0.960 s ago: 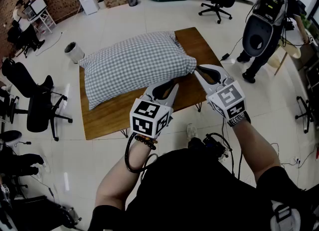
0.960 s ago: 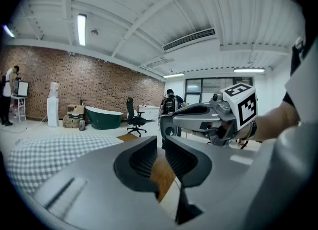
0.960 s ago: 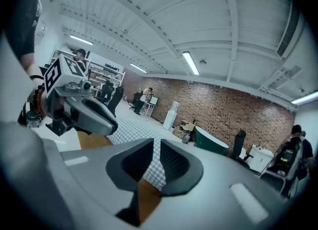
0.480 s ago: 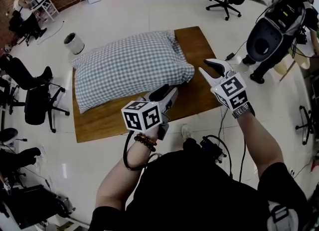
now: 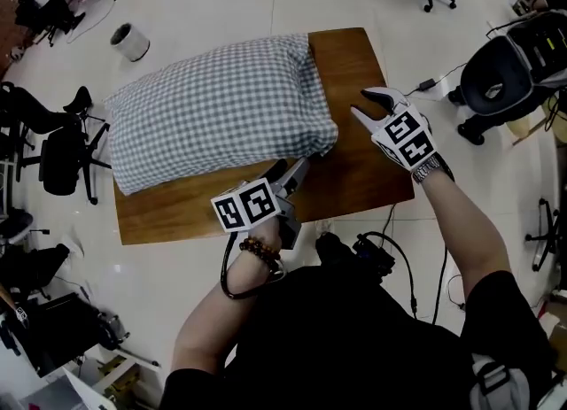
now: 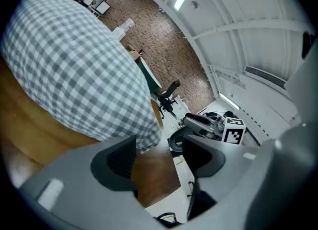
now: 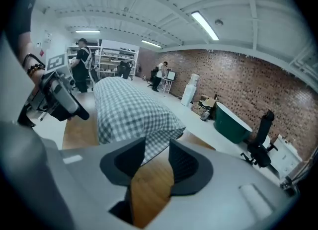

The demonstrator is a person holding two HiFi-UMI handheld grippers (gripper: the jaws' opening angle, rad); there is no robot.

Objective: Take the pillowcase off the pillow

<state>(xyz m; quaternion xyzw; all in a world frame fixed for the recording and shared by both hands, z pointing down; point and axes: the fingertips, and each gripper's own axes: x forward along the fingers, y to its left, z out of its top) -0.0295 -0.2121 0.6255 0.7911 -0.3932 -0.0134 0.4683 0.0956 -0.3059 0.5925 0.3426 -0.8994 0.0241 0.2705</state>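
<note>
The pillowcase (image 5: 217, 107) is not yet removed; left tongs (image 5: 292, 167) and right tongs (image 5: 361, 104) are just opened wider, nothing gripped; everything is left.

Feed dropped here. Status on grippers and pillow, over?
Left gripper, right gripper: fingers just opened, nothing between them. Pillow not yet stripped, on table, corner toward both. Nothing in the way.

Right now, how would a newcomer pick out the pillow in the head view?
Start at the wooden table in the middle of the pale floor. The pillow lies on it, covering much of its top. Its grey-and-white check cloth sets it apart from the plain wood under it.
</note>
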